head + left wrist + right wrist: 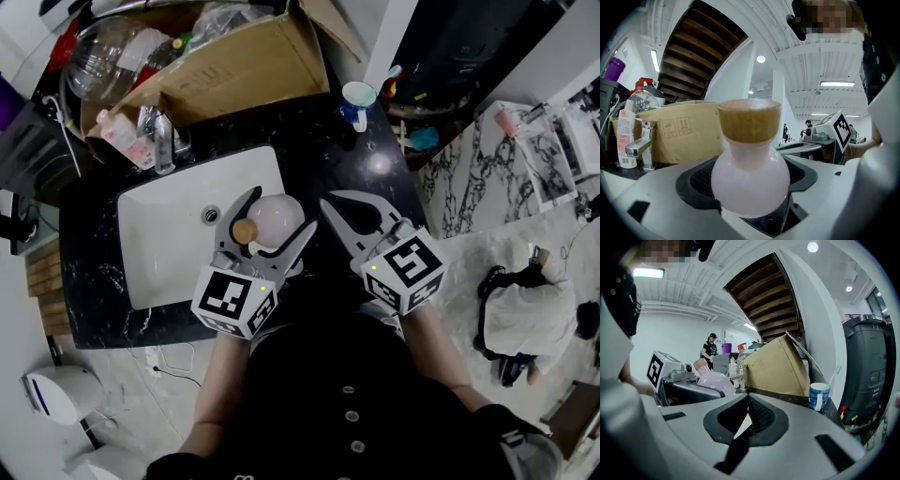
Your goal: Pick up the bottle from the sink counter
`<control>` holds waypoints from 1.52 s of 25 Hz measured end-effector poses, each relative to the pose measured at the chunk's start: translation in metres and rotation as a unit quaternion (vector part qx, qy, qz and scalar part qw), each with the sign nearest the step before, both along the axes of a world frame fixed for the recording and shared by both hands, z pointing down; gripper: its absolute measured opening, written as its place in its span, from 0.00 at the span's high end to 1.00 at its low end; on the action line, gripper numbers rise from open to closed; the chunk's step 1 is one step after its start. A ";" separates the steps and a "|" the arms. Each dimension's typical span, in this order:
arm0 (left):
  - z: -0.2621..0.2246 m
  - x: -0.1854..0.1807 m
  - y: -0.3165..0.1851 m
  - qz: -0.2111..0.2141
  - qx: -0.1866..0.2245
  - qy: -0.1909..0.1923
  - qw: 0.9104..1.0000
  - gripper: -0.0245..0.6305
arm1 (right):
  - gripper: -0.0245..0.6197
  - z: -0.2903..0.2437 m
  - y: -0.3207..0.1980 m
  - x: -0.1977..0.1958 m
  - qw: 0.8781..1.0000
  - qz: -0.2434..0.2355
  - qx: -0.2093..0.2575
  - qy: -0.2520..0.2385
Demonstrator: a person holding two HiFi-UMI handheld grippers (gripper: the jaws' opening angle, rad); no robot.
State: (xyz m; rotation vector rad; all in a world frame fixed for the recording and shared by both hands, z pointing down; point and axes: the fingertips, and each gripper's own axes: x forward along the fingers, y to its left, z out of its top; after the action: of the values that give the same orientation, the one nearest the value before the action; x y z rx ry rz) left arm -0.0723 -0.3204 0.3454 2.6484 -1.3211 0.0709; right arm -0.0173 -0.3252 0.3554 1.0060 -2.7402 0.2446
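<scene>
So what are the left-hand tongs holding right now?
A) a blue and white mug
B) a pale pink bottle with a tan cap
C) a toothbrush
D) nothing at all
B: the bottle, pale pink with a tan cap, sits clamped between the jaws of the left tongs, while the mug stands apart on the counter.

No words or numbers can be read. The box [679, 136] bears two small printed handling signs, seemingly an umbrella and up-arrows. The left cube [232, 302] and right cube [405, 272] carry black-and-white square markers.
</scene>
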 end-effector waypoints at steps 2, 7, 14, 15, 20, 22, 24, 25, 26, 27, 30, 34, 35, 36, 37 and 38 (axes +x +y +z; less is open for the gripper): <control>0.002 0.001 0.000 0.003 -0.003 -0.002 1.000 0.36 | 0.95 0.002 0.000 0.001 1.000 0.001 -0.003 0.000; 0.006 0.005 0.003 0.017 -0.003 -0.007 1.000 0.36 | 0.95 0.005 0.003 0.001 1.000 0.001 -0.010 -0.003; 0.006 0.008 0.004 0.020 -0.002 -0.006 1.000 0.36 | 0.95 0.013 0.001 0.005 1.000 0.010 -0.016 -0.001; 0.006 0.008 0.004 0.020 -0.002 -0.006 1.000 0.36 | 0.95 0.013 0.001 0.006 1.000 0.010 -0.017 0.000; 0.006 0.009 0.002 0.020 -0.004 -0.002 1.000 0.36 | 0.95 0.013 0.000 0.004 1.000 0.004 -0.018 0.000; 0.006 0.009 0.002 0.022 -0.003 -0.003 1.000 0.36 | 0.95 0.013 0.000 0.003 1.000 0.002 -0.018 0.000; 0.006 0.010 0.003 0.024 0.000 -0.005 1.000 0.36 | 0.95 0.013 0.000 0.004 1.000 0.000 -0.018 0.000; 0.006 0.011 0.003 0.026 0.001 -0.003 1.000 0.36 | 0.95 0.014 0.000 0.004 1.000 -0.001 -0.019 0.001; 0.005 0.012 0.003 0.028 0.001 -0.001 1.000 0.36 | 0.95 0.014 0.000 0.005 1.000 -0.002 -0.019 0.002; 0.005 0.013 0.003 0.031 0.000 0.003 1.000 0.36 | 0.95 0.014 0.000 0.005 1.000 -0.002 -0.019 0.003; 0.004 0.015 0.003 0.035 0.001 0.005 0.999 0.36 | 0.95 0.015 -0.001 0.007 1.000 -0.001 -0.020 0.006; 0.004 0.012 0.003 0.035 0.001 0.004 0.999 0.36 | 0.95 0.016 -0.001 0.006 1.000 -0.003 -0.022 0.010; 0.004 0.012 0.003 0.033 0.000 0.003 0.999 0.36 | 0.95 0.016 0.000 0.006 1.000 -0.004 -0.022 0.011; 0.005 0.012 0.003 0.032 0.000 0.003 0.999 0.36 | 0.95 0.016 0.000 0.006 1.000 -0.003 -0.023 0.012; 0.005 0.011 0.003 0.031 -0.001 0.003 1.000 0.36 | 0.95 0.017 0.000 0.007 1.000 -0.003 -0.024 0.013; 0.006 0.011 0.003 0.030 -0.002 0.002 1.000 0.36 | 0.95 0.017 0.000 0.007 1.000 -0.001 -0.024 0.014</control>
State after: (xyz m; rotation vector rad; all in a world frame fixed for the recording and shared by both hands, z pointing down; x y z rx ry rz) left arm -0.0610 -0.3171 0.3513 2.6843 -1.2378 0.0751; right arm -0.0099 -0.3251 0.3728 0.9862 -2.6970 0.2936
